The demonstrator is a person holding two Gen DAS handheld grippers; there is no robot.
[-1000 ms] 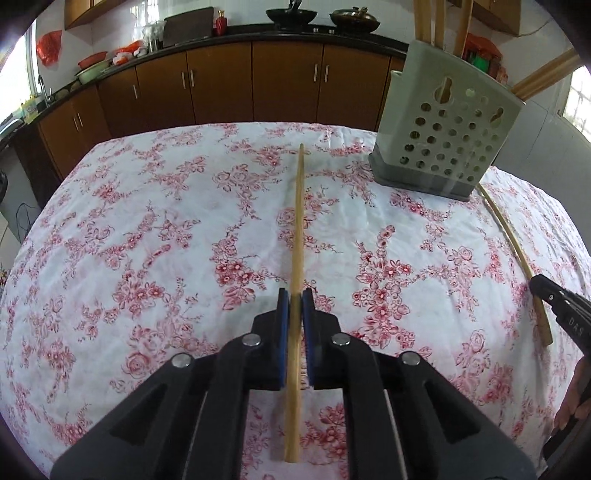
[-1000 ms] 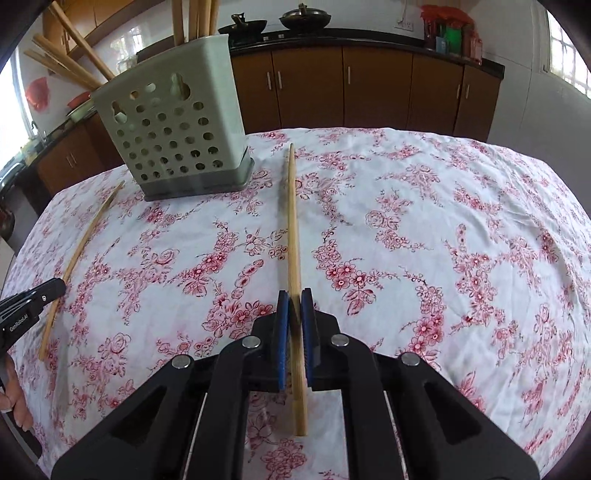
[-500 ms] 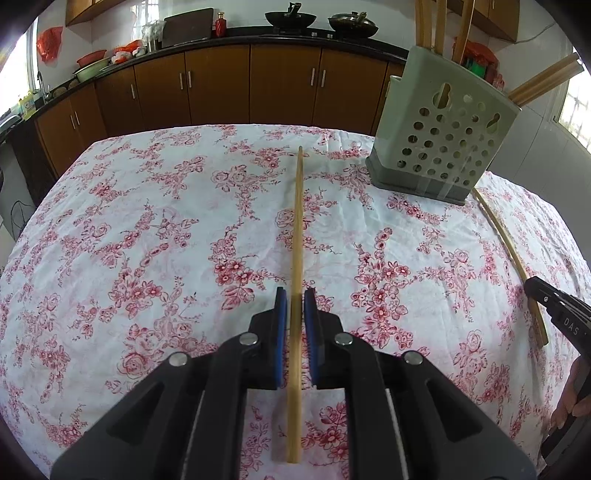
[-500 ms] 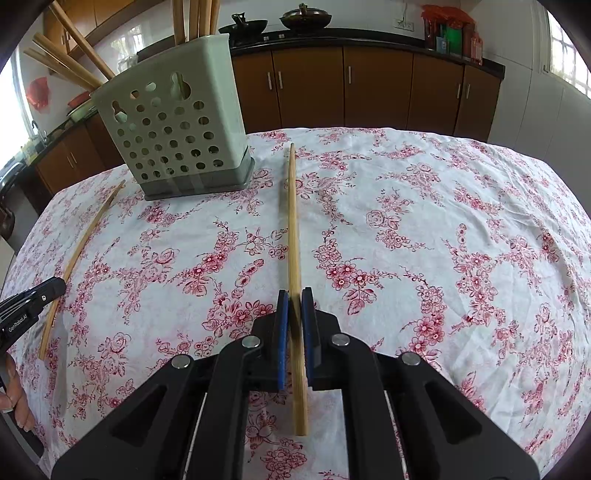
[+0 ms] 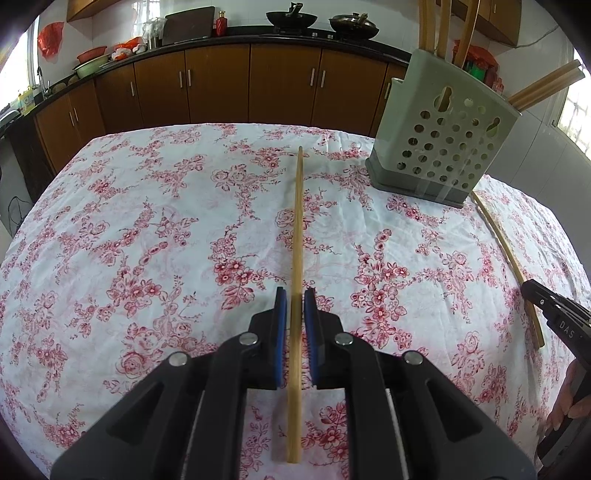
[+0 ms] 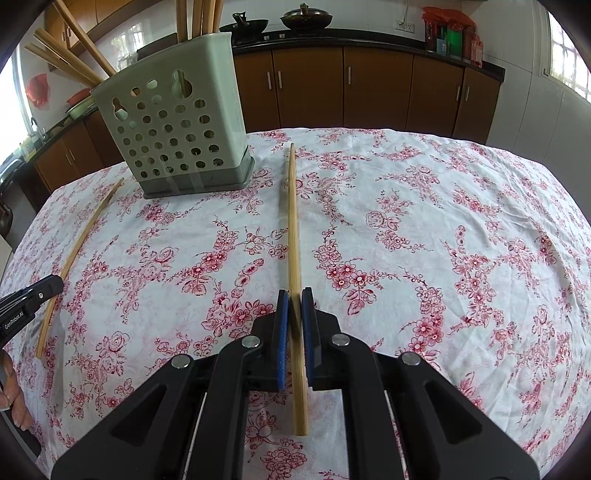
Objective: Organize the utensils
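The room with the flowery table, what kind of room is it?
Most likely a home kitchen. Brown cabinets run under a dark counter along the wall, two black woks sit on a stove there, and a grey holder full of chopsticks stands on the table.

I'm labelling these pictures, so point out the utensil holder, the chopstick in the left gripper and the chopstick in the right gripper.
utensil holder [image 5: 443,147]: left wrist view, on its perforated front wall.
left gripper's chopstick [image 5: 297,221]: left wrist view, mid-shaft ahead of the pads.
right gripper's chopstick [image 6: 292,221]: right wrist view, mid-shaft ahead of the pads.
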